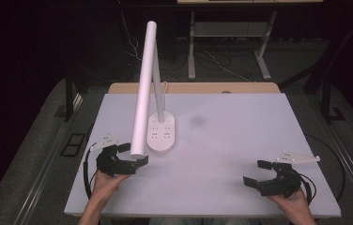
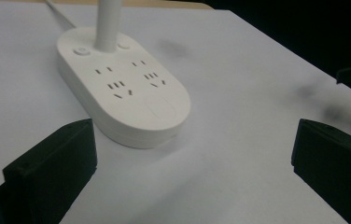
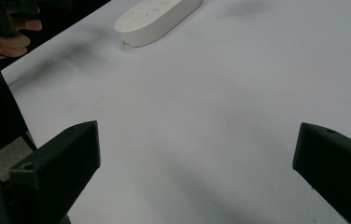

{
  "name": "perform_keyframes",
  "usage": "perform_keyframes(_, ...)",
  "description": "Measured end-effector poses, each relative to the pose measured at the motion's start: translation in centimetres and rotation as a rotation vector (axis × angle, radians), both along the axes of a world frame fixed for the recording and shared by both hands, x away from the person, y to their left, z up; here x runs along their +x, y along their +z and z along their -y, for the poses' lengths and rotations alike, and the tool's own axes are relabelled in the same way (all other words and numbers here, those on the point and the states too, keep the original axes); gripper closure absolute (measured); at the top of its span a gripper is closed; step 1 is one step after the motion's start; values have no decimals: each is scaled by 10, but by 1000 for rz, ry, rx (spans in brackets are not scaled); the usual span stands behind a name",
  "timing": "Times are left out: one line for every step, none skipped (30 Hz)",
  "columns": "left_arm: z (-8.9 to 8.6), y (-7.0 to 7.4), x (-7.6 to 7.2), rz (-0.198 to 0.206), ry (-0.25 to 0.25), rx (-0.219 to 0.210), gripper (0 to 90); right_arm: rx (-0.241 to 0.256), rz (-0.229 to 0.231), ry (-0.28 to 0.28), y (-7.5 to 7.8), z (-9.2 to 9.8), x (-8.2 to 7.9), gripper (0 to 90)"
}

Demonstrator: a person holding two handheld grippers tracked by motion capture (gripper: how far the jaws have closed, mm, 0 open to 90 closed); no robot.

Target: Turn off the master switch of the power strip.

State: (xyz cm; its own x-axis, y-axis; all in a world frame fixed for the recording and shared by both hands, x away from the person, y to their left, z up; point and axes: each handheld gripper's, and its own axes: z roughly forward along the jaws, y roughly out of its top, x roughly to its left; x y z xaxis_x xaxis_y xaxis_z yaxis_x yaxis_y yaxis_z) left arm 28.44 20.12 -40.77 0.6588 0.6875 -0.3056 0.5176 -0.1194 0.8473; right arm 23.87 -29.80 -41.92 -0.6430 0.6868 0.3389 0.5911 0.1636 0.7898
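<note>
Two grippers low over table [image 1: 221, 140], jaws wide, left gripper [image 1: 134, 154] beside lamp base [image 1: 162, 133].

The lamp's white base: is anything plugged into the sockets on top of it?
No. In the left gripper view the lamp base shows its socket slots all bare, with just the lamp's stem rising from it.

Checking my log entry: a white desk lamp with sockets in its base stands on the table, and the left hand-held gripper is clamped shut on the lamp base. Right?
Not quite. The left hand-held gripper is open, its jaws spread wide just short of the lamp base, touching nothing; the left gripper view shows this. The rest stands.
</note>
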Motion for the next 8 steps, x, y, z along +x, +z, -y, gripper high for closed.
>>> perform_keyframes(1,-1,-2,-4,-10,3,0,0,0,0,0,0,0,3)
perform_keyframes(3,-2,-4,-5,-18,6,0,0,-1,0,0,0,0,2)
perform_keyframes(5,-4,-6,-8,-23,2,0,1,0,-1,0,0,0,3)
perform_keyframes(6,-4,-8,-8,-31,4,0,1,-3,-1,0,1,0,2)
perform_keyframes(7,-4,-9,-6,-37,6,0,0,1,0,0,1,0,2)
perform_keyframes(7,-5,-10,-6,-43,5,0,0,0,0,0,1,0,2)
perform_keyframes(8,-5,-11,-4,-50,2,0,1,-2,-1,1,1,0,3)
perform_keyframes(8,-5,-12,-1,-58,6,0,0,-2,-1,1,1,0,2)
